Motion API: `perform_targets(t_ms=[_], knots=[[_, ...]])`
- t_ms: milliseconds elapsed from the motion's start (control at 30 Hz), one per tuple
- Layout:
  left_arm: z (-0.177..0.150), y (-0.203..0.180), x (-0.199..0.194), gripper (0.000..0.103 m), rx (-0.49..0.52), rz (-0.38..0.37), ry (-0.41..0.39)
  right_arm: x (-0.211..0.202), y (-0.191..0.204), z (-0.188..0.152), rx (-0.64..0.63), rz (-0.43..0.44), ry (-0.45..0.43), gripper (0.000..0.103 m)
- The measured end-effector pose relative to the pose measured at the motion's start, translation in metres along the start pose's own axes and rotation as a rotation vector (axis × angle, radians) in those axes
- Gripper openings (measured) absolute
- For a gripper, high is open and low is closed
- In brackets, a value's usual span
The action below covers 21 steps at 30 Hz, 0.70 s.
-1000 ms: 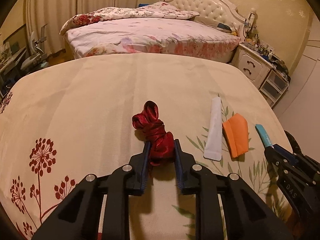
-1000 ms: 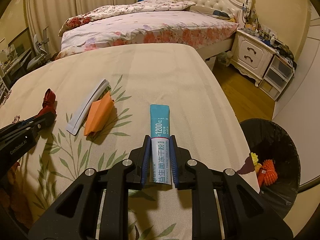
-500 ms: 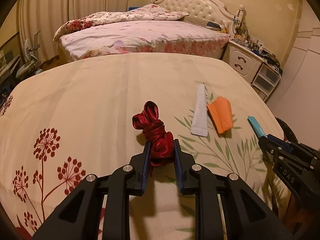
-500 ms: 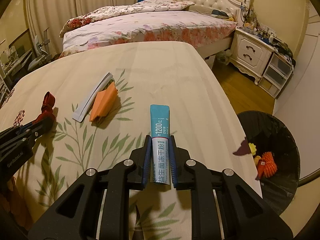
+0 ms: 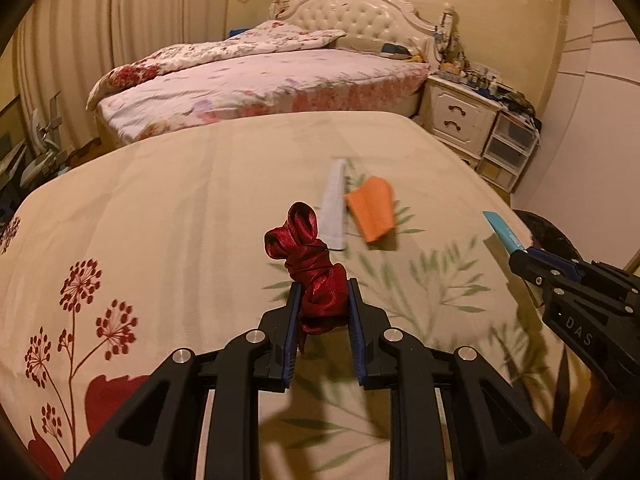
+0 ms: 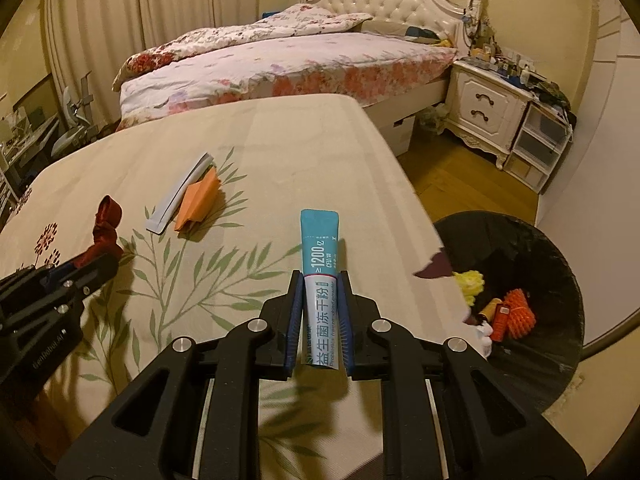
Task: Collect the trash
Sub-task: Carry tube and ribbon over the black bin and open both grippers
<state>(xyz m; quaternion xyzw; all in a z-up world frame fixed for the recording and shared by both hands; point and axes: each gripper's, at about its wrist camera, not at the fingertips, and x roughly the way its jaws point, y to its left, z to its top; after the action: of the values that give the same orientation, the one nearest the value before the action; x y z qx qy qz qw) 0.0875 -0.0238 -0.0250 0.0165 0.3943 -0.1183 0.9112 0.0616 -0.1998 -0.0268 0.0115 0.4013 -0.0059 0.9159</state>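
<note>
My left gripper [image 5: 322,286] is shut on a crumpled dark red ribbon [image 5: 308,256], held just above the cream bedspread. In the right wrist view that ribbon [image 6: 105,224] sticks up from the left gripper [image 6: 104,260] at the left edge. A teal and white powder sachet [image 6: 322,280] stands upright between the pads of my right gripper [image 6: 320,280], which is shut on it. The left wrist view shows the sachet's teal tip [image 5: 500,232] poking out of the right gripper [image 5: 520,258]. A black bin [image 6: 532,312] with trash inside stands on the floor right of the bed.
A pale grey strip [image 6: 180,196] and a folded orange paper [image 6: 200,200] lie side by side on the bedspread [image 6: 256,152]. Beyond are a floral bed [image 6: 280,60], a white nightstand [image 6: 484,104] and plastic drawers [image 6: 540,144]. The wooden floor [image 6: 452,176] runs between them.
Both grippers have shifted right over the bedspread, each still holding its item. The bin fills more of the right wrist view, and the strip and orange paper have slid left in the left wrist view.
</note>
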Motion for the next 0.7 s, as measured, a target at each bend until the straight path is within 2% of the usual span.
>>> perform_targets(t_ms=[300,700], knots=[[0.011,-0.045,-0.002,0.023,0.065,-0.051,-0.038,-0.016,-0.038,-0.001,0.07,-0.046,-0.039,0.017],[0.026,-0.112,0.008,0.023,0.156,-0.14,-0.075,-0.029,-0.114,-0.006,0.203,-0.14,-0.078,0.017]])
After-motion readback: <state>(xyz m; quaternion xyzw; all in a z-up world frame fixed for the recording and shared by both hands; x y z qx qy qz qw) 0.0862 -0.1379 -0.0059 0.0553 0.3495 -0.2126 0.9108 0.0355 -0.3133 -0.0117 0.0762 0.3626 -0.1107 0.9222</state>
